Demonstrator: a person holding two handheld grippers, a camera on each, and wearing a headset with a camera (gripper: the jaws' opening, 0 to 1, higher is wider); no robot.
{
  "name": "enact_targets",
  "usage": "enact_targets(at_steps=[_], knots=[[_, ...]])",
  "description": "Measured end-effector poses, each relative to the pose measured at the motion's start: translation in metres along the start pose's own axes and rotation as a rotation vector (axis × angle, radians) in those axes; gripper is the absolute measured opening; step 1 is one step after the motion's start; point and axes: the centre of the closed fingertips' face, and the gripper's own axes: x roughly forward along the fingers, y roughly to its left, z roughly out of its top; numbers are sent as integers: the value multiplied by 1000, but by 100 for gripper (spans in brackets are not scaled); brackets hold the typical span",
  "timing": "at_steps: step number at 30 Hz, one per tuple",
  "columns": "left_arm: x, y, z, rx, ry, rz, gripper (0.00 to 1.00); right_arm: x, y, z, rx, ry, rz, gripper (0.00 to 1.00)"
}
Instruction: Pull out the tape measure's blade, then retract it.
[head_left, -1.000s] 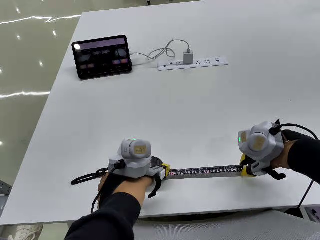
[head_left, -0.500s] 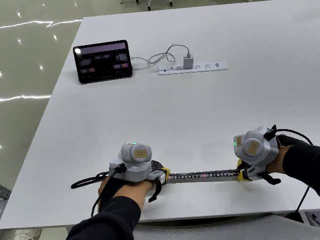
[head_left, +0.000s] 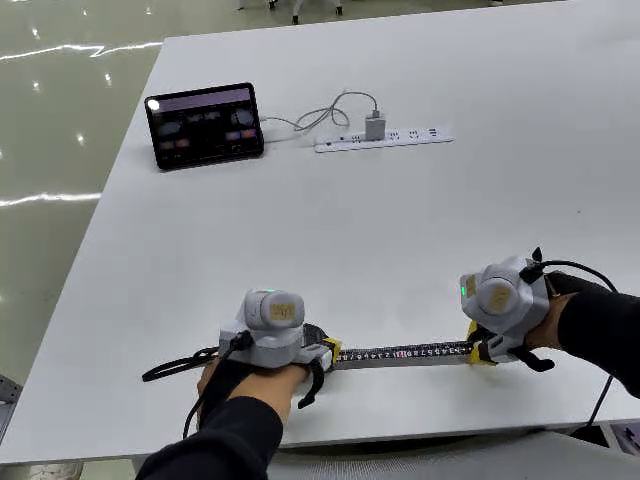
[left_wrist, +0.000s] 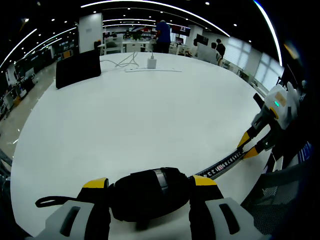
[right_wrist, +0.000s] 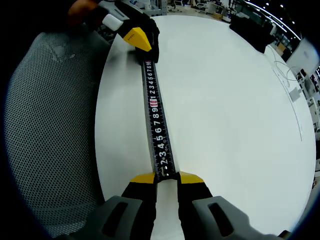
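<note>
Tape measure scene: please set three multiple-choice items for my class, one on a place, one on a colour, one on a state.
1. Where is the tablet? A. on the table, far left part B. at the near edge C. on the floor
2. What colour are the jaw tips of the left gripper and the right gripper? A. red B. yellow C. green
3. What state is the blade in? A. fully wound in B. pulled out between the two grippers C. hanging off the table

Answers: 1 A, it stands far left, near the power strip; 2 B, both gripper views show yellow tips; 3 B, the left gripper clamps the case and the right gripper pinches the blade's end.
</note>
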Motion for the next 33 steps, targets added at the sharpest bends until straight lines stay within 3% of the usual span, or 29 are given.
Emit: enact_targets(at_steps=[33], knots=[[0, 0, 1, 9, -12, -10, 60, 10, 6, 27, 12, -34, -5, 11]])
